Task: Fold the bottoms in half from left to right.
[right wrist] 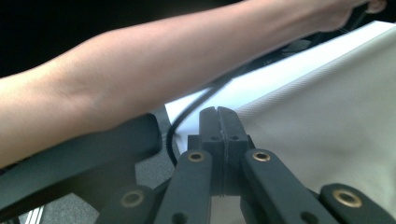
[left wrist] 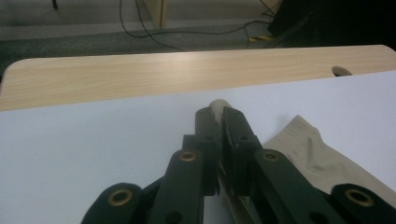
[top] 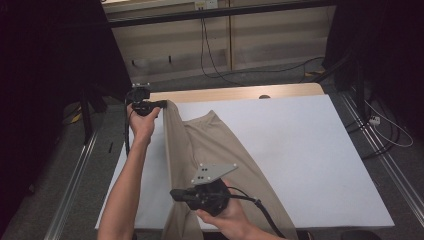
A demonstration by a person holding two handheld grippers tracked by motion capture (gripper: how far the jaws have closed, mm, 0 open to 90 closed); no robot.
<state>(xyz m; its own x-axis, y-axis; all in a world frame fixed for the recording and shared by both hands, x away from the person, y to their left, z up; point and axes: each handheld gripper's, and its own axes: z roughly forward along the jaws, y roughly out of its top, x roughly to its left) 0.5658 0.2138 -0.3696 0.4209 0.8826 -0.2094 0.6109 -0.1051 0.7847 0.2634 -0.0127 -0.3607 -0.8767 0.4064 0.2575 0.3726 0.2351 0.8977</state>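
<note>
Trousers [top: 210, 150] of plain beige cloth lie on the white sheet [top: 310, 150] that covers most of the table, running from near the sheet's far left corner down over its near edge; they carry no label, brand or writing that can be read. The left gripper [top: 162, 104] sits at the far end of the trousers, near the sheet's far left corner, and its jaws are clamped together on the cloth there; in the left gripper view a small fold of beige cloth [left wrist: 218, 106] pokes out past the jaw tips. The right gripper [top: 175, 194] is at the near end of the trousers, by the sheet's near edge, its jaws pressed together on the left edge of the cloth; in the right gripper view the jaws stand closed with no gap at the rim of the trousers [right wrist: 336, 130]. A grey plate [top: 212, 172] rides on top of the right gripper. Beyond the sheet's far edge a strip of bare wooden tabletop [top: 235, 93] shows, with a round cable hole [top: 264, 96] in it. Cables [top: 210, 60] trail over the floor behind the table. The person's left forearm [right wrist: 140, 88] crosses above the sheet's left side.
</note>
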